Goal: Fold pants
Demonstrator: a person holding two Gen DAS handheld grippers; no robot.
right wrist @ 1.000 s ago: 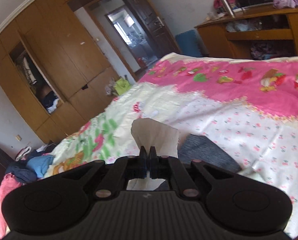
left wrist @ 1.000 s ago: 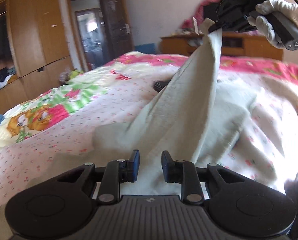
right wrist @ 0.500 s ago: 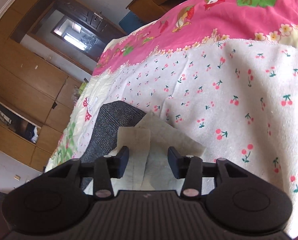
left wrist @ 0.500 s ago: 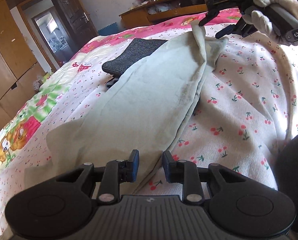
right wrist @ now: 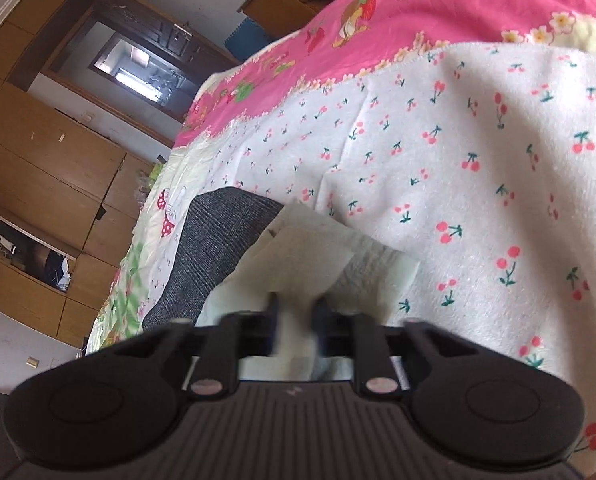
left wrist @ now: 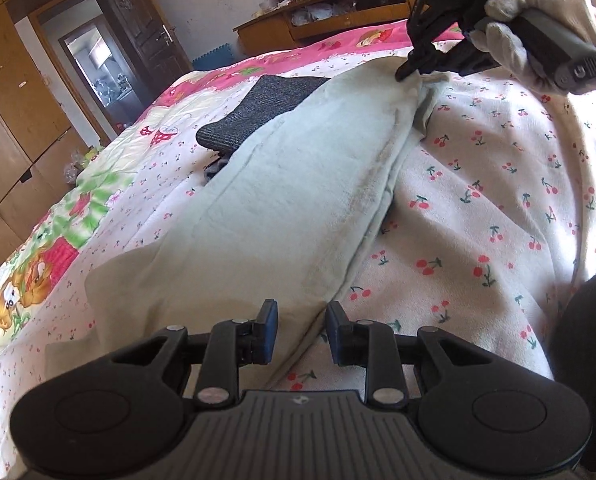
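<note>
Pale green pants lie stretched out flat on the cherry-print bed sheet, running from near to far. My left gripper hovers open over their near end, with the right edge of the cloth showing between its pads. At the far end a white-gloved hand holds my right gripper down at the pants' corner. In the right wrist view that gripper is blurred, its jaws closing with a gap still between them and the pants' end in that gap.
A folded dark grey garment lies partly under the pants' far left side. Beyond the bed stand a wooden wardrobe, an open doorway and a cluttered wooden desk. A dark sleeve is at the right edge.
The right gripper came down from high above the bed, laid the pants flat, let go and now closes at their far corner. The left gripper shifted early on, then held still.
</note>
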